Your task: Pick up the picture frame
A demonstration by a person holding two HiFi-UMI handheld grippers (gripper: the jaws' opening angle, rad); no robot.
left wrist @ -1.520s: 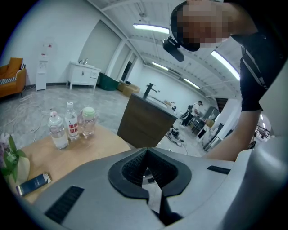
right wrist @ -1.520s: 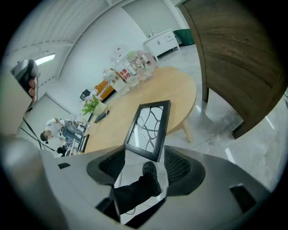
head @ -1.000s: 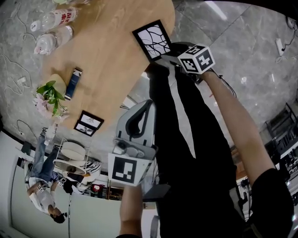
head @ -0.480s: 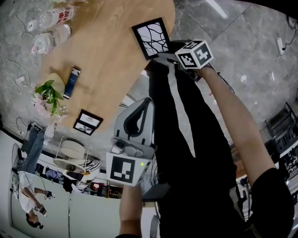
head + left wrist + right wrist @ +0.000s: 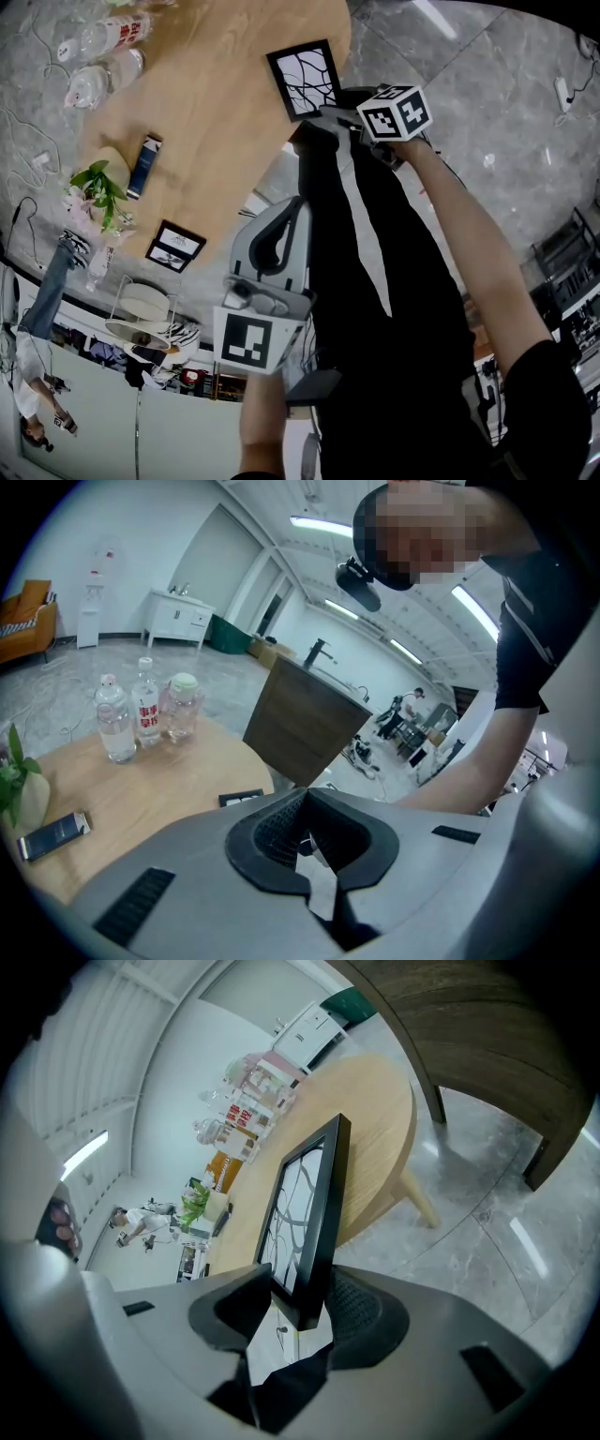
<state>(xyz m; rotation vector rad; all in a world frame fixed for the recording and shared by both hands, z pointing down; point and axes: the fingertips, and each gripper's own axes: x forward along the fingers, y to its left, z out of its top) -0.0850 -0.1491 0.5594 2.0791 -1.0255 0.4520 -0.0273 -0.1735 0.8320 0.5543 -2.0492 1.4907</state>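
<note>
The black picture frame (image 5: 305, 77), with a white branching pattern, stands at the near edge of the round wooden table (image 5: 216, 131). In the right gripper view the frame (image 5: 305, 1213) rises with its lower corner between my right gripper's (image 5: 298, 1290) jaws. These have just been closing; the right pad lies against the frame's back edge, and a sliver of gap shows on the left side. In the head view the right gripper (image 5: 328, 114) reaches the frame from below. My left gripper (image 5: 298, 208) hangs apart over the table's edge, jaws together and empty (image 5: 307, 797).
A smaller black frame (image 5: 176, 247) lies at the table's left rim. A dark blue flat box (image 5: 147, 167), a potted plant (image 5: 98, 192) and several water bottles (image 5: 103, 56) stand further along. My black-clad body (image 5: 375, 309) fills the view's middle. Grey stone floor surrounds the table.
The right gripper's marker cube has rolled slightly beside the frame. The frame and the left gripper have kept their places. A person in the background has walked further left.
</note>
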